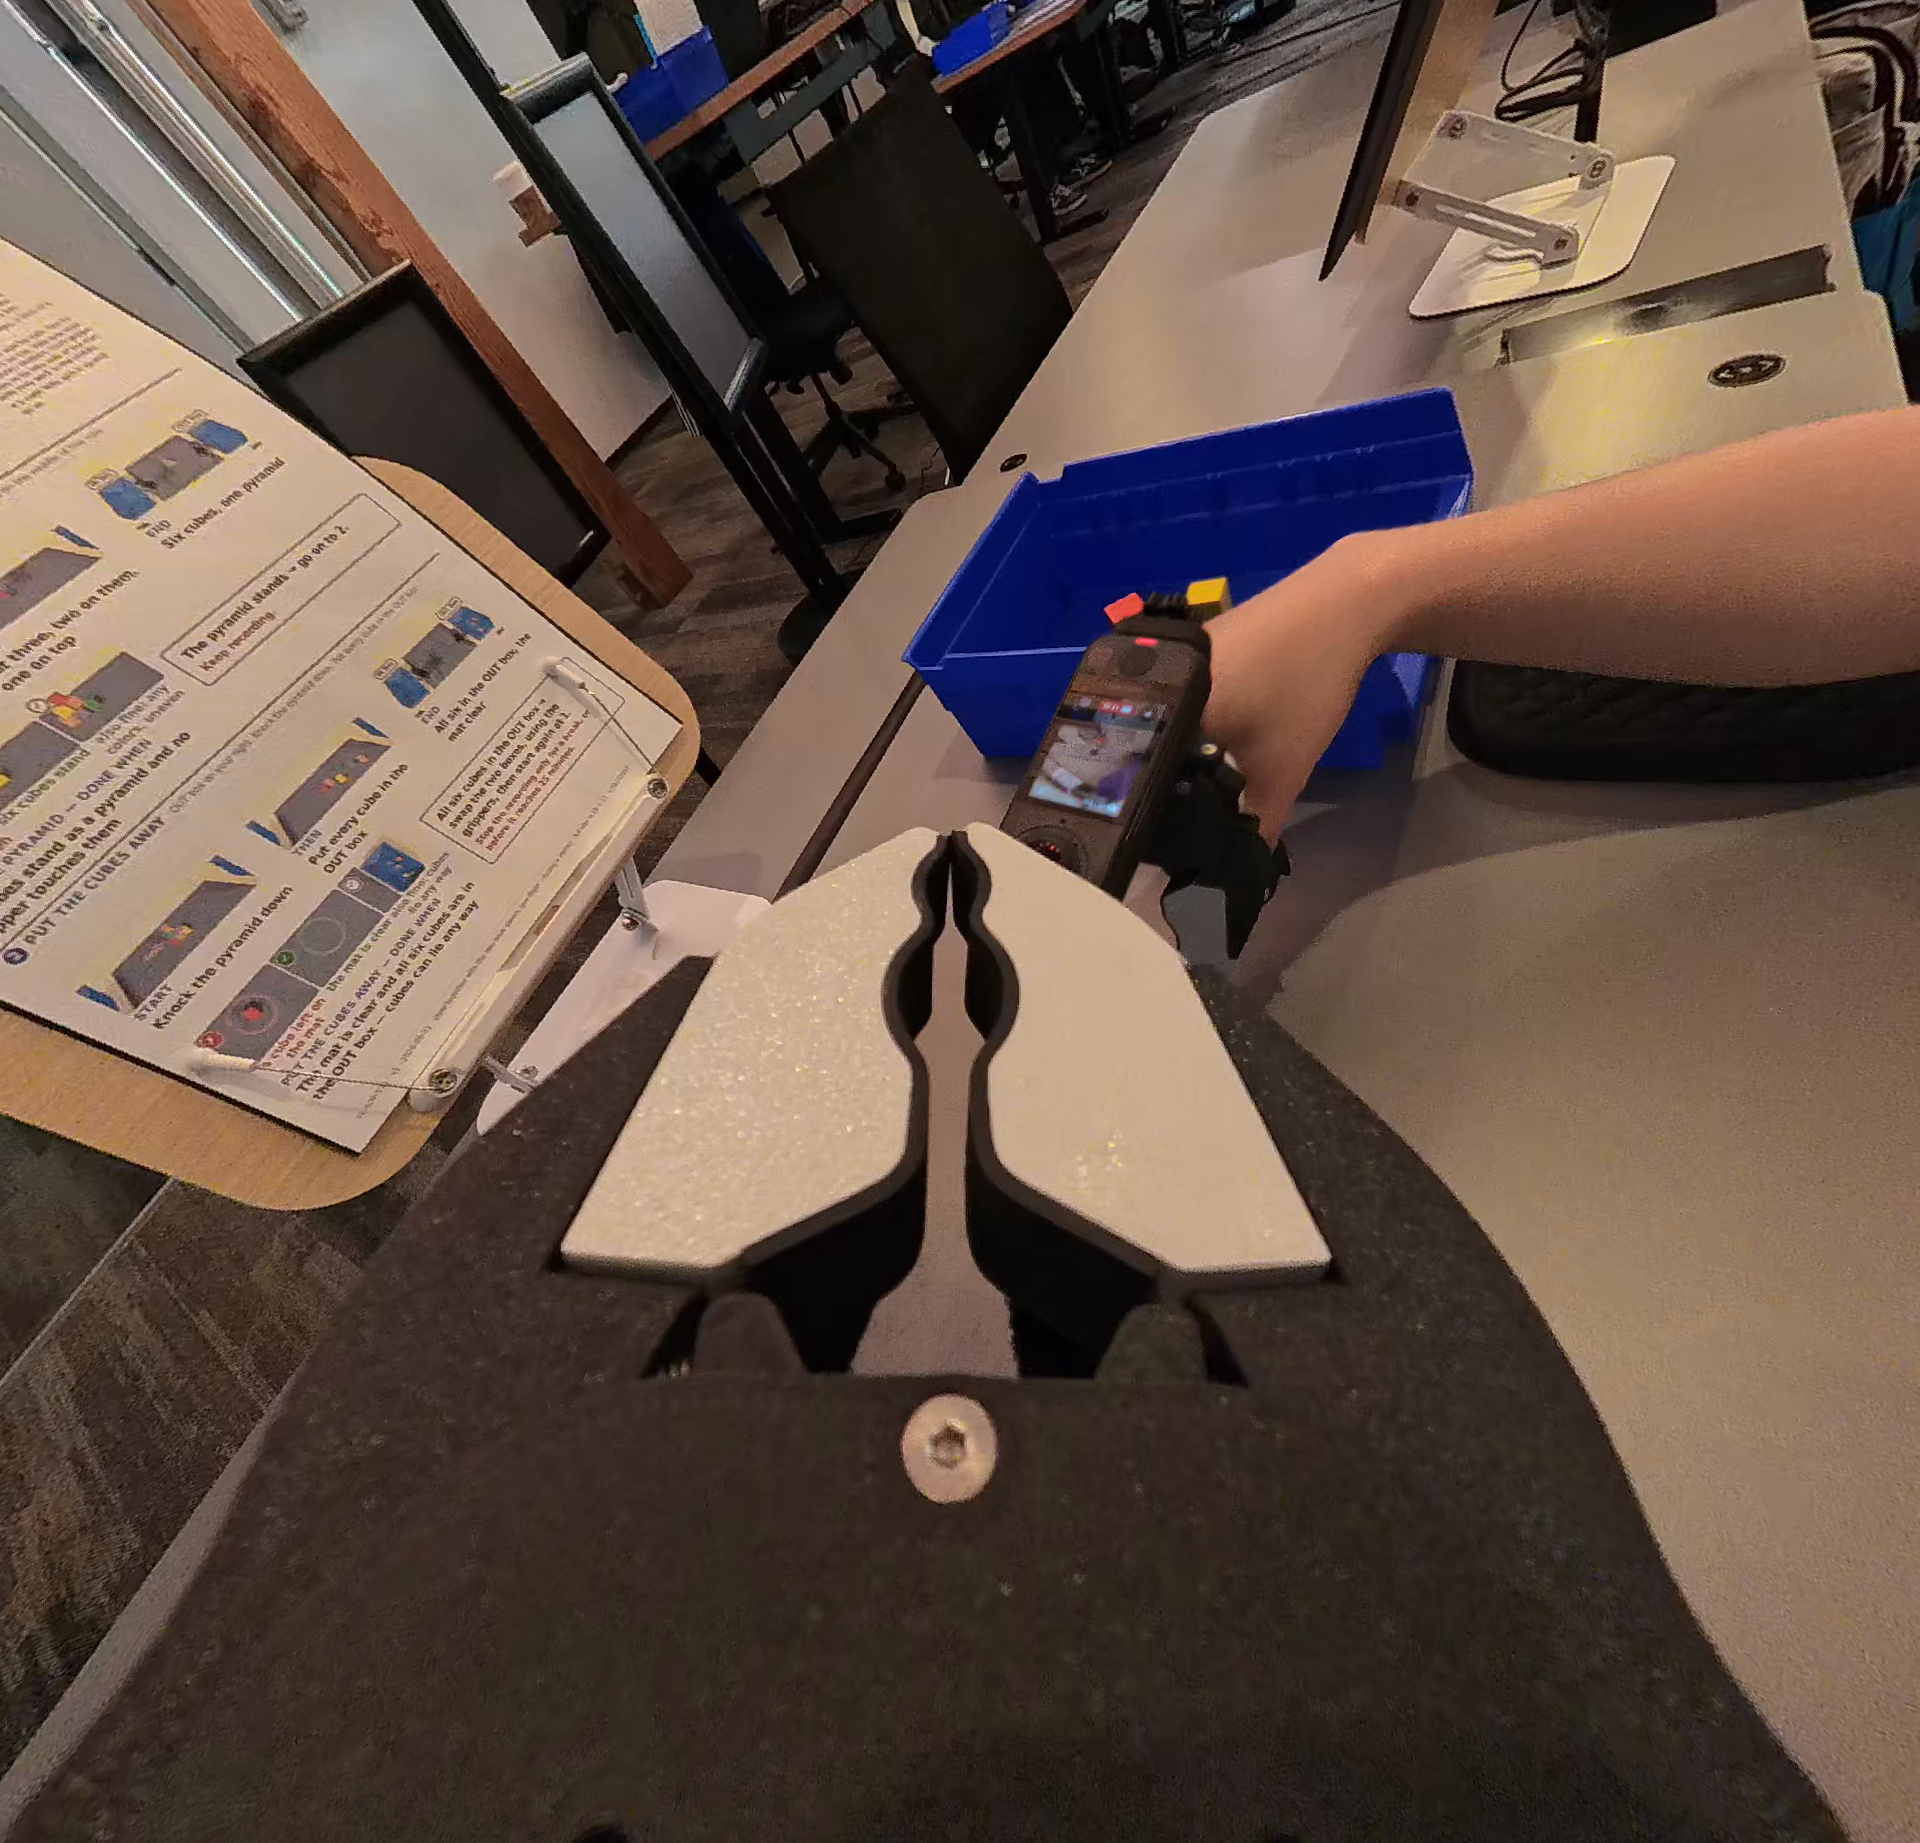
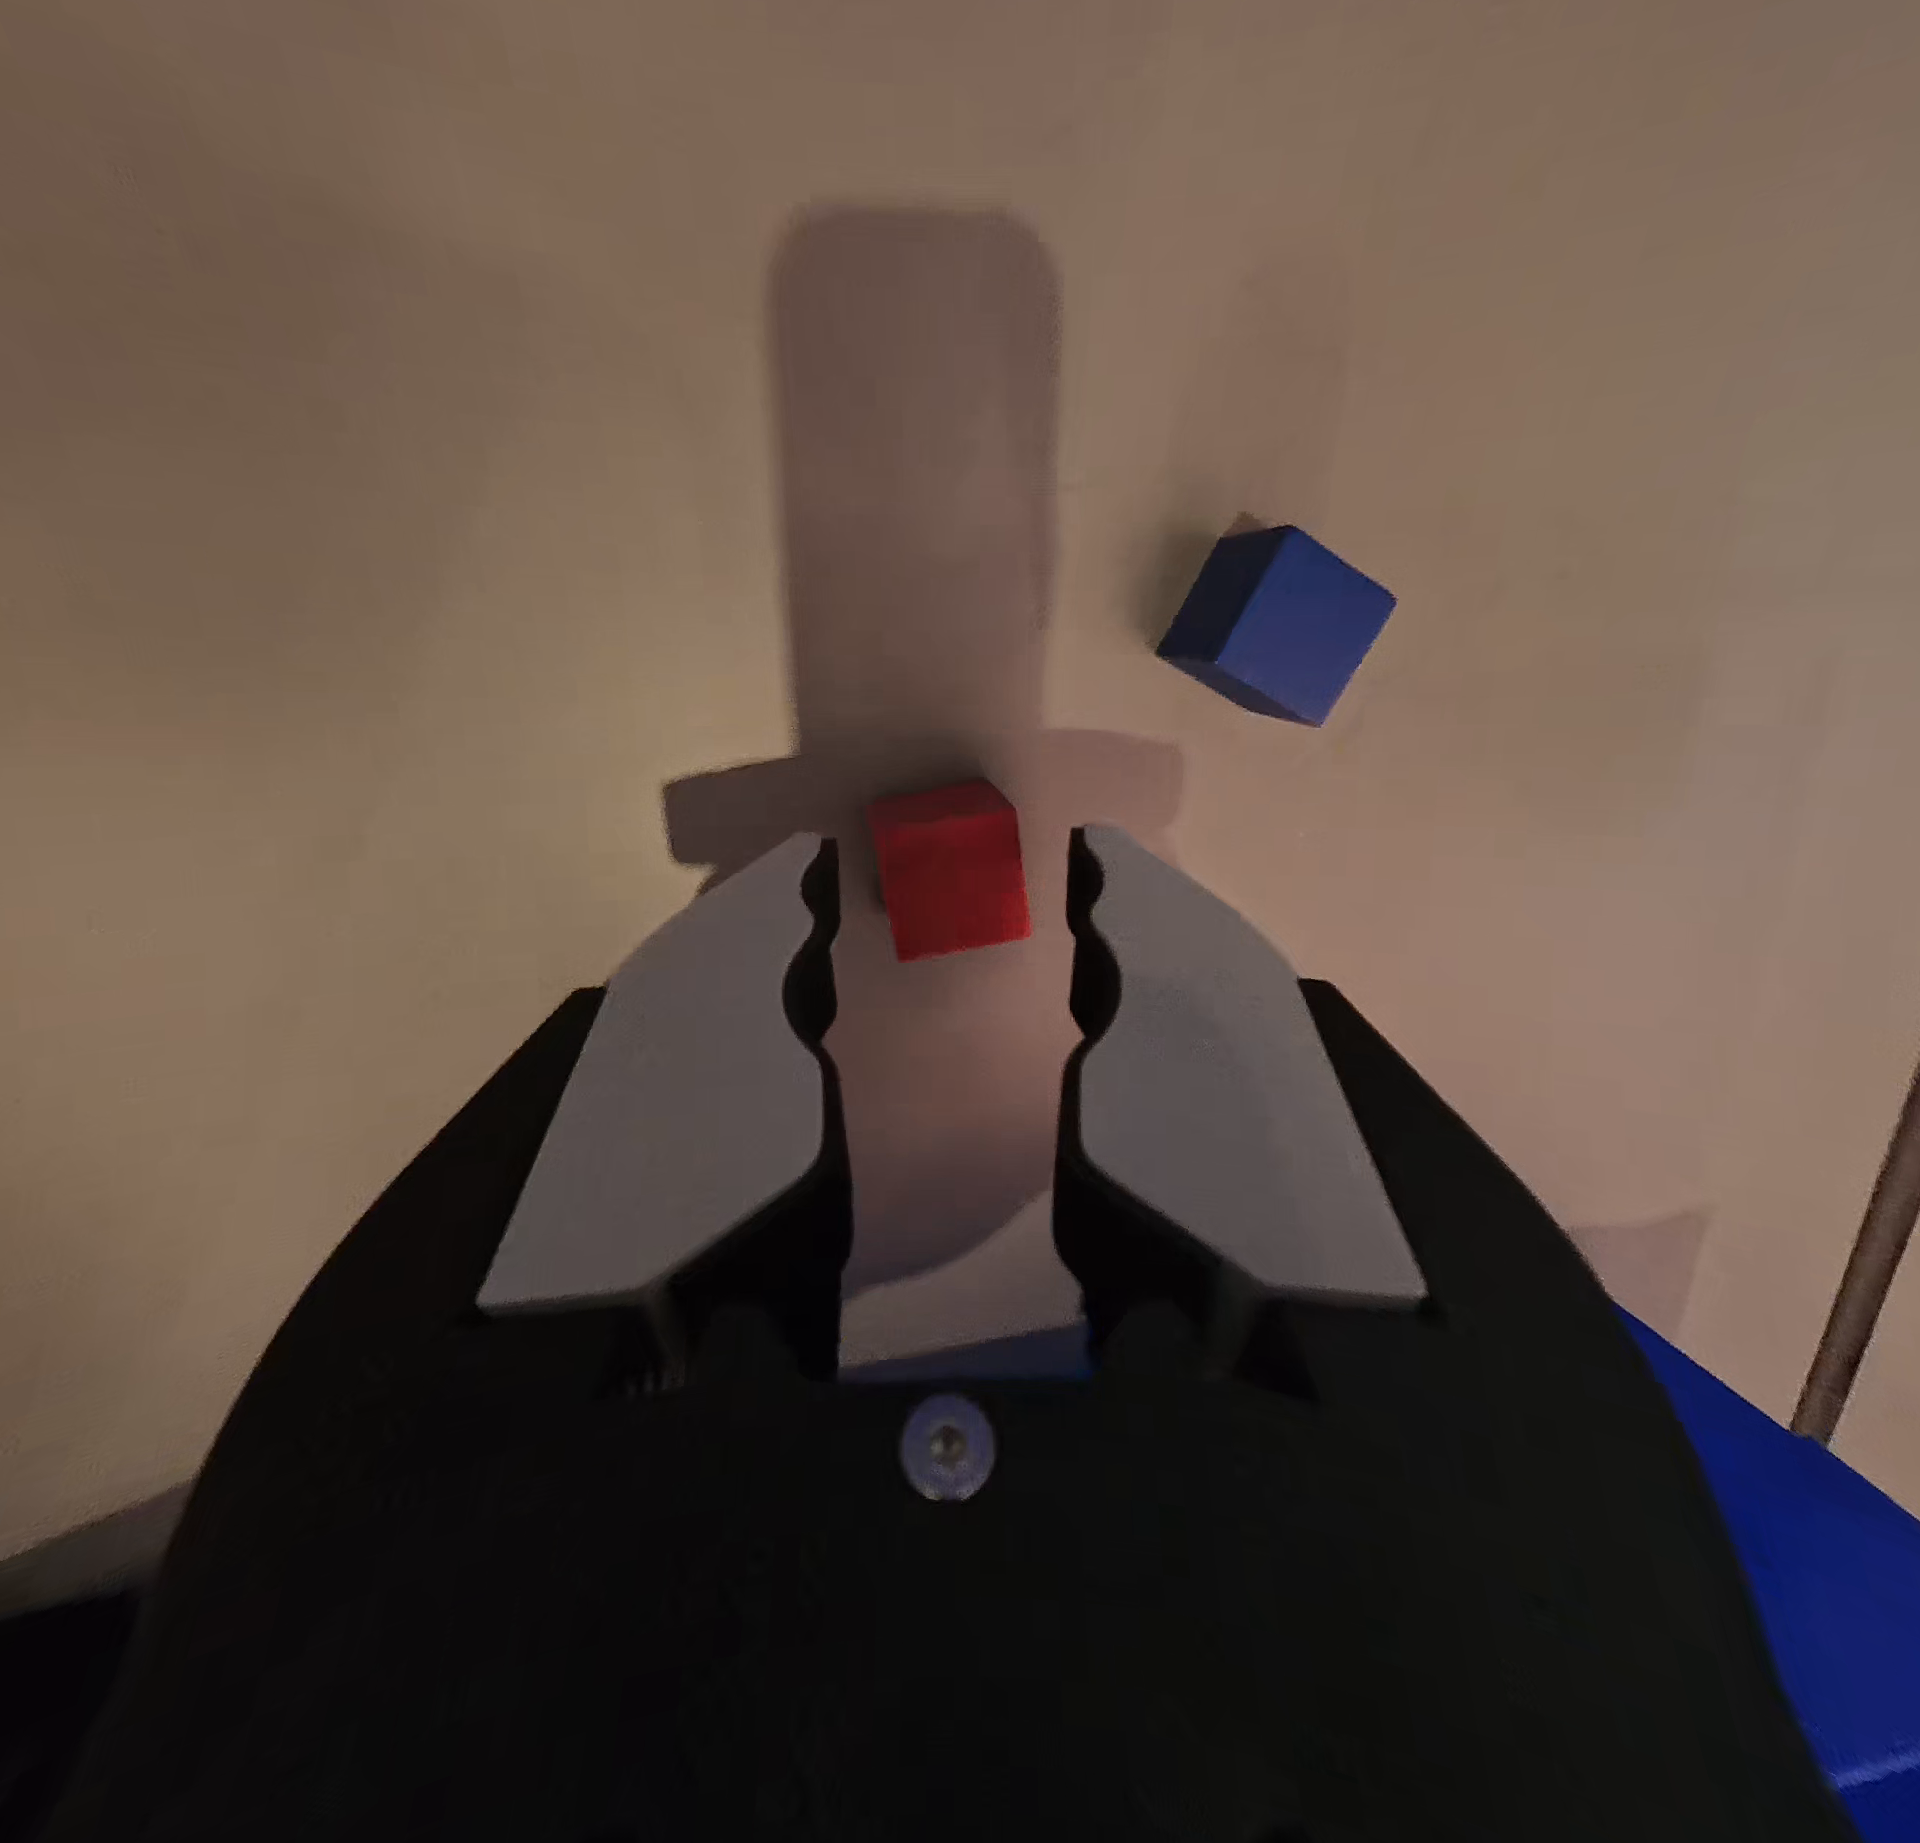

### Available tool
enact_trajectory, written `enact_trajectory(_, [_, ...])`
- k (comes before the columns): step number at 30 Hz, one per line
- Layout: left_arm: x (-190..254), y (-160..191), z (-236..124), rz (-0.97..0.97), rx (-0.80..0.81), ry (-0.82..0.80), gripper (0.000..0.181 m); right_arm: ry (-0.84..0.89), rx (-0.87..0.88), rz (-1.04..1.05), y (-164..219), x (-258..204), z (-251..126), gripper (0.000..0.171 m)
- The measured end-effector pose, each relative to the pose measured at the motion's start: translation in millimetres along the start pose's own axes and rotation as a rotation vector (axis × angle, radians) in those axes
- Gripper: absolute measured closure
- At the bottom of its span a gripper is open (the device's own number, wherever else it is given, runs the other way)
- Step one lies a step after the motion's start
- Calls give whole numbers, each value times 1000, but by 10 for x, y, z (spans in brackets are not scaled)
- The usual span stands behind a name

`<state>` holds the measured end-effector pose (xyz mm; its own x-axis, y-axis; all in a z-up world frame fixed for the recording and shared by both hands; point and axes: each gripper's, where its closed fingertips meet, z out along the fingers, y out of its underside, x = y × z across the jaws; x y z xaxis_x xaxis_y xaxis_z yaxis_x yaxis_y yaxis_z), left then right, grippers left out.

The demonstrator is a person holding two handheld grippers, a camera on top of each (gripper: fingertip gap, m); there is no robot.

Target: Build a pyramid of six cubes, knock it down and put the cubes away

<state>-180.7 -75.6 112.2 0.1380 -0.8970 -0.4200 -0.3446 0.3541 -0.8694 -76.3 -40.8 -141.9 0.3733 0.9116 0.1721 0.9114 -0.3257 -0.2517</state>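
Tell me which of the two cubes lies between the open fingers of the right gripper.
The red cube. It sits between the fingertips of the right gripper, touching neither. The blue cube lies farther off, outside the fingers.

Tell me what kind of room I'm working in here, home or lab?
Most likely an office or lab workspace, not a home. Rows of desks carry blue bins, office chairs stand on carpet, and an illustrated instruction sheet is propped beside the grey table where you work.
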Motion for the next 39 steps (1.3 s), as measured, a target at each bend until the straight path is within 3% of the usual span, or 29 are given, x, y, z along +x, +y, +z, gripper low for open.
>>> enact_trajectory(1, [-4, -4, -9, -1, 3, 0, 181, -21, -21, 11, 29, -4, 41, 128])
enact_trajectory(2, [-10, -7, -18, -1, 5, -2, 181, -43, -41, 17, 61, -18, 65, 140])
enact_trajectory(5, [-33, -17, -49, -2, 13, -8, 181, -14, 18, 0, -10, 8, -60, 142])
enact_trajectory(7, [-58, -25, -77, -6, 20, -16, 181, 48, 183, 16, -212, 63, -425, 142])
enact_trajectory(10, [-90, -37, -113, -15, 31, -26, 181, 240, 494, 113, -352, 331, -1314, 143])
enact_trajectory(12, [-98, -44, -130, -16, 34, -30, 181, 416, 603, 238, -95, 616, -1846, 143])
enact_trajectory(14, [-94, -53, -137, -13, 37, -31, 181, 516, 581, 390, 390, 826, -2083, 143])
enact_trajectory(16, [-82, -63, -137, -10, 38, -29, 181, 550, 475, 547, 950, 960, -2043, 143])
enact_trajectory(19, [-60, -65, -115, -4, 34, -26, 181, 472, 303, 707, 1575, 1024, -1663, 142])
enact_trajectory(25, [-8, 2, -2, -5, 0, -3, 181, 247, 142, 796, 1864, 1001, -718, 141])
enact_trajectory(30, [10, 59, 82, -5, -26, 11, 181, 217, 3, 806, 2028, 989, -396, 141])
enact_trajectory(33, [3, 70, 88, -4, -31, 9, 181, 267, 65, 830, 2020, 1083, -541, 130])
enact_trajectory(35, [-6, 59, 74, -5, -25, 6, 181, 353, 165, 836, 1914, 1182, -853, 131])
enact_trajectory(39, [-42, 43, 39, -10, -15, -6, 181, 478, 489, 725, 1132, 1199, -1649, 132])
